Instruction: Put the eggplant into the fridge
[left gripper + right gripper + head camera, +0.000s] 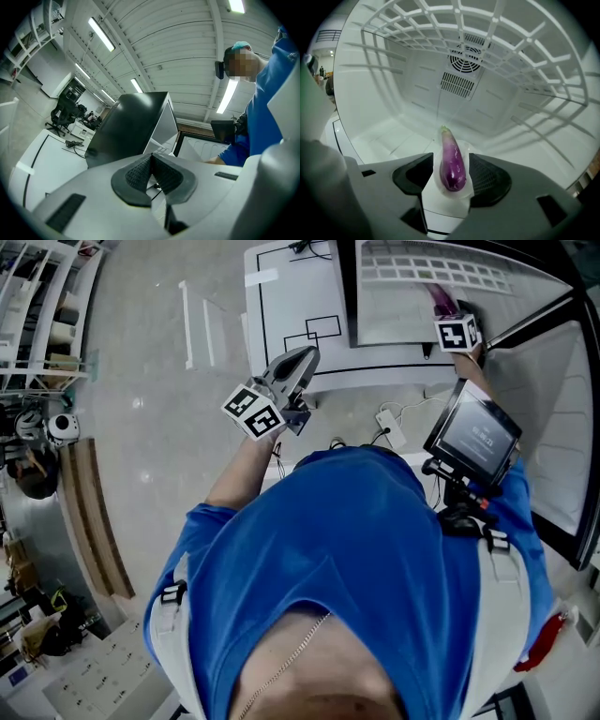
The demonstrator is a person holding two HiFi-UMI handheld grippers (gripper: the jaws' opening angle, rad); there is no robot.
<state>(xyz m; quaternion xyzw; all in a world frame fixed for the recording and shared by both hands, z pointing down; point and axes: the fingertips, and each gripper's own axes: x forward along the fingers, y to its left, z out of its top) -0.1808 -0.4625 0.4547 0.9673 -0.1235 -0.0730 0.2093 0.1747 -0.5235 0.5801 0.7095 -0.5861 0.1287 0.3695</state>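
The eggplant [452,161] is purple, lies on a small white tray and points into the fridge. My right gripper [451,180] is shut on it, one pad pressing each side of the tray. The white fridge interior [417,98] with its fan grille [464,61] and wire shelf [497,33] lies ahead. From the head view, the right gripper [442,304] reaches into the open fridge [412,315], and the eggplant [439,296] shows just past it. My left gripper [302,362] hangs shut and empty in front of the fridge. Its pads [140,171] meet with nothing between them.
The fridge stands on a white table [291,306] marked with black lines. Its black-framed door [553,399] stands open at the right. A screen [473,432] is mounted at the person's chest. Cables [389,427] lie on the floor below the table.
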